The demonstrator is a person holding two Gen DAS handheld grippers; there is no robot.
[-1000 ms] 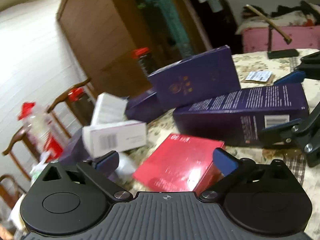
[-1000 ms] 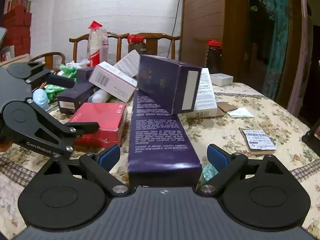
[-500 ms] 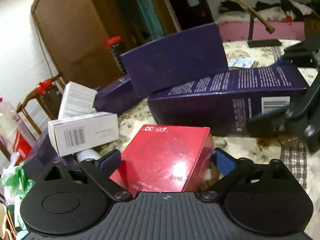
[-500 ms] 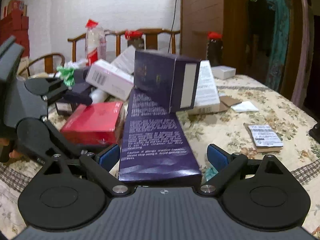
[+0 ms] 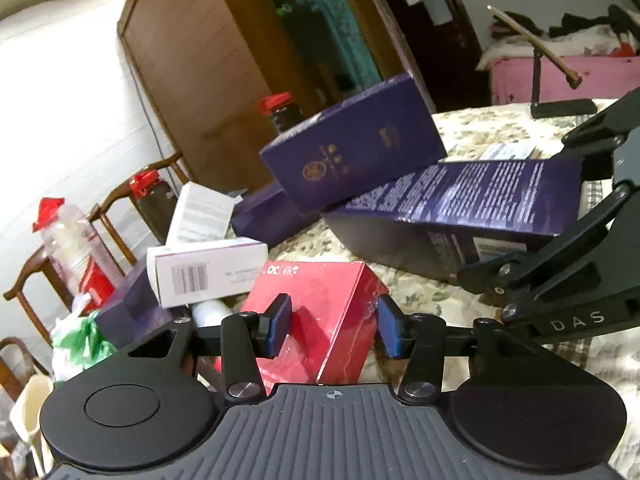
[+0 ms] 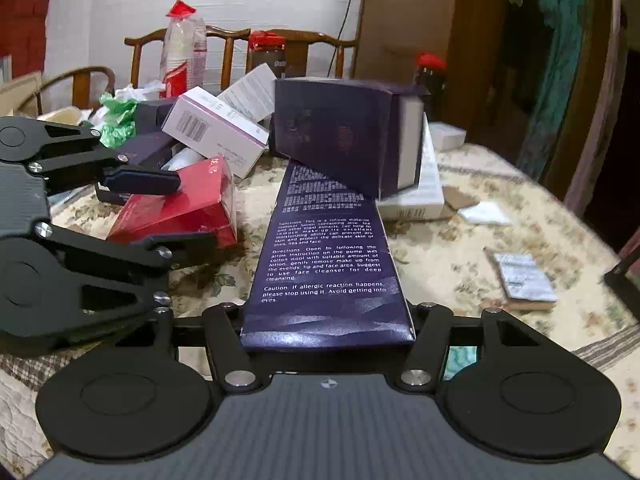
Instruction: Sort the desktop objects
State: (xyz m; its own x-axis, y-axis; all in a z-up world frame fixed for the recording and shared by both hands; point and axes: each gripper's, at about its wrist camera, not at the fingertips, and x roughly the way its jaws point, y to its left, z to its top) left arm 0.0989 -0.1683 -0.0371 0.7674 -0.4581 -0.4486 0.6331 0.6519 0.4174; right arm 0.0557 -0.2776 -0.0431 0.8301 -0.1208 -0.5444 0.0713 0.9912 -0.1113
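Note:
My left gripper (image 5: 334,330) is shut on a red box (image 5: 320,304), its blue pads pressing both sides; the box is tilted, one edge off the table. It also shows in the right wrist view (image 6: 180,204) with the left gripper (image 6: 176,208) around it. My right gripper (image 6: 328,324) is shut on the near end of a long dark purple box (image 6: 324,256), which lies flat and runs away from me. A second purple box (image 6: 340,140) leans on its far end. In the left wrist view the long box (image 5: 460,208) is at the right.
A white barcode box (image 6: 216,132) and other white boxes lie piled at the back left. A green bag (image 6: 116,120), red-capped jars and wooden chairs (image 6: 224,48) stand behind. A small packet (image 6: 520,276) lies on the floral tablecloth (image 6: 480,240) at the right.
Both grippers have closed: the left on the red box, which is now tilted up, the right on the long purple box. The leaning purple box has shifted slightly.

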